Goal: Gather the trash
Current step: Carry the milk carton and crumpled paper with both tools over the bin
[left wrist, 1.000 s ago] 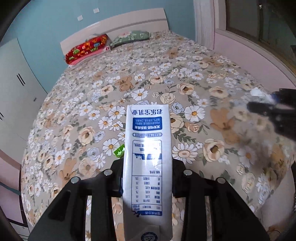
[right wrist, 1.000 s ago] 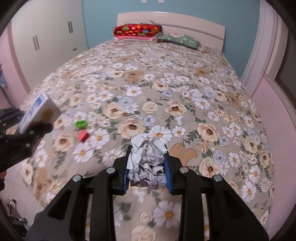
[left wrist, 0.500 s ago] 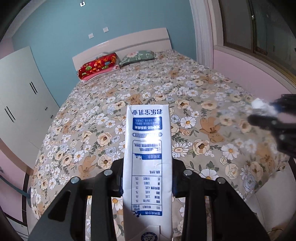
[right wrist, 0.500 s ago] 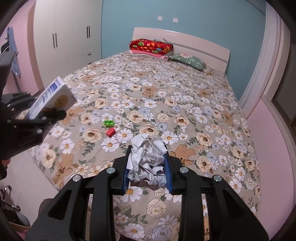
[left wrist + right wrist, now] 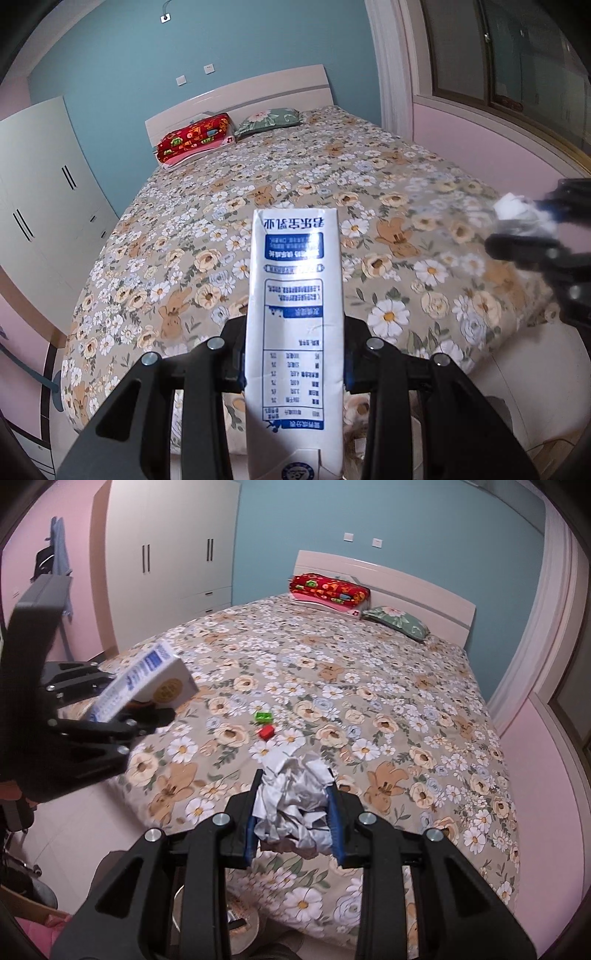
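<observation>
My left gripper [image 5: 294, 354] is shut on a white and blue milk carton [image 5: 294, 306] and holds it in the air off the foot of the bed; it also shows at the left of the right wrist view [image 5: 122, 709] with the carton [image 5: 147, 679]. My right gripper [image 5: 295, 812] is shut on a crumpled ball of white paper [image 5: 295, 801], also held off the bed's foot. It shows at the right edge of the left wrist view [image 5: 532, 232] with the paper [image 5: 517, 210].
The bed [image 5: 369, 686] has a floral cover. A small green block [image 5: 263, 716] and a red block [image 5: 266, 732] lie on it near the foot. Pillows [image 5: 328, 589] lie at the headboard. A white wardrobe [image 5: 170, 554] stands left. A round container [image 5: 240, 923] sits on the floor below.
Both grippers have pulled back and up from the bed with the carton and the paper still held. The bed now looks farther away and more of the room shows.
</observation>
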`<control>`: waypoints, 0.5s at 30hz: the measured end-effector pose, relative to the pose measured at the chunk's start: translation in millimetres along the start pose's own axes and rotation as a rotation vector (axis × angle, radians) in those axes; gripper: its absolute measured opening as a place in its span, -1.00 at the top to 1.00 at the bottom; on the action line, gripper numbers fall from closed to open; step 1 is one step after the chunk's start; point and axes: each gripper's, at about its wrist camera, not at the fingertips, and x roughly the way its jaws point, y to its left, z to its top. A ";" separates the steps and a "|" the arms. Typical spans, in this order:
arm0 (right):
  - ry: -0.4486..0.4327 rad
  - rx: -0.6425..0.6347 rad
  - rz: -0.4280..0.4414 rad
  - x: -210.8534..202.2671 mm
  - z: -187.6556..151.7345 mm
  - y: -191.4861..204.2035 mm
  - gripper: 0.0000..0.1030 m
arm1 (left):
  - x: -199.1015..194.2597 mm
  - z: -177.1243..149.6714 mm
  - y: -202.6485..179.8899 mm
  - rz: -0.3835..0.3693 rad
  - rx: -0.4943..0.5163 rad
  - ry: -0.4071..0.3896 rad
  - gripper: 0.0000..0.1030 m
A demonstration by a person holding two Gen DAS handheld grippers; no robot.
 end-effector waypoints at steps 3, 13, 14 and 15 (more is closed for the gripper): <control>0.006 -0.014 0.005 -7.4 -11.1 13.3 0.39 | -3.5 -14.8 -6.5 -0.014 0.006 0.007 0.27; 0.033 -0.029 0.029 -13.7 -50.2 37.9 0.39 | -7.3 -65.9 -18.5 -0.053 0.023 0.051 0.27; 0.037 -0.030 0.034 -12.6 -54.4 39.3 0.39 | -6.5 -71.6 -19.1 -0.056 0.022 0.056 0.27; 0.040 -0.031 0.039 -11.6 -59.6 42.4 0.39 | -5.8 -75.6 -19.7 -0.059 0.022 0.060 0.27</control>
